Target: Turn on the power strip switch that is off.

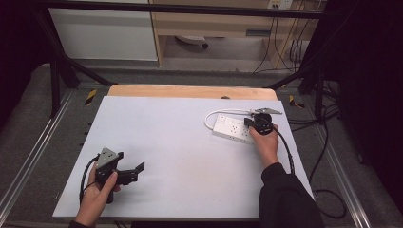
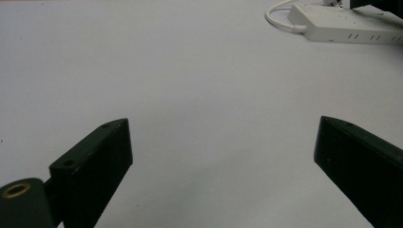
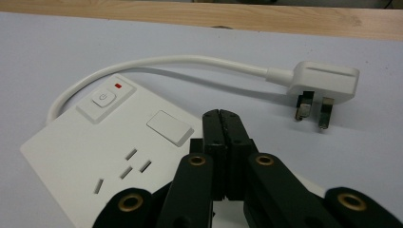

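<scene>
the left gripper (image 1: 127, 172) rests low near the surface's (image 1: 180, 156) front left, fingers (image 2: 92, 161) spread wide and empty. the right gripper (image 3: 222, 124) hovers over one white power strip (image 3: 95, 161) at the far right, fingers pressed together; one plug (image 3: 323, 83) lies beside it.

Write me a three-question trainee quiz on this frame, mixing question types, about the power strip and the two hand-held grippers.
1. True or false: the left hand-held gripper is pressed shut on the power strip.
2. Which is closest to the right hand-held gripper? A) the bare near-left part of the table B) the power strip C) the wooden edge at the far side
3. Fill in: the plug on the strip's white cable lies on the table with its ____ exposed, plugged into nothing.

Key: 1 false, its jaws are wide apart over bare table. 2 B, its shut jaws are over the strip. 3 pins.
</scene>
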Action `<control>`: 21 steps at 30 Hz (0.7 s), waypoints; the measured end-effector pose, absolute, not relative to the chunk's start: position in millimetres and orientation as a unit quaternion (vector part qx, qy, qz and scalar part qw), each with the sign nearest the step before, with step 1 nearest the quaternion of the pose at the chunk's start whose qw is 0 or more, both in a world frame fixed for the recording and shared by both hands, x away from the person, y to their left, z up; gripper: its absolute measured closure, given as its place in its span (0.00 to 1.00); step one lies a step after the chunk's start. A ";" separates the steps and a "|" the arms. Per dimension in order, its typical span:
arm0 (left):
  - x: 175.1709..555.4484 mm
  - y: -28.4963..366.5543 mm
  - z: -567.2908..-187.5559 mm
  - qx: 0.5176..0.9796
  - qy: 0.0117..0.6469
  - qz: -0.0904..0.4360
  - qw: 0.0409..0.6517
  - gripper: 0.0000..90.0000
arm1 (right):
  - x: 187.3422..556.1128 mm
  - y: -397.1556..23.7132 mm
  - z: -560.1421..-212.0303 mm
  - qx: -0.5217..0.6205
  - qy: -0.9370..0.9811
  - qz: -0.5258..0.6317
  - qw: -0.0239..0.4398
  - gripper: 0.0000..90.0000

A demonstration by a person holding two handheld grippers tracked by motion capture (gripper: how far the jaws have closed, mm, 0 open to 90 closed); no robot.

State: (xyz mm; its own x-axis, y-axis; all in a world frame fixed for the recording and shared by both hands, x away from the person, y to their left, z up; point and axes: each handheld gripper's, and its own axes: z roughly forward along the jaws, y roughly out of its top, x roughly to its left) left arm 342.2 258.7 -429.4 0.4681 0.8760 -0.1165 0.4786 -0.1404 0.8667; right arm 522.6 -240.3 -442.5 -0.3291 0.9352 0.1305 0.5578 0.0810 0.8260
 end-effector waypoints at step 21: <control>342.3 257.8 -429.8 0.725 0.467 0.217 0.458 0.06 | 519.0 -239.1 -444.5 0.526 0.700 0.424 0.232 1.00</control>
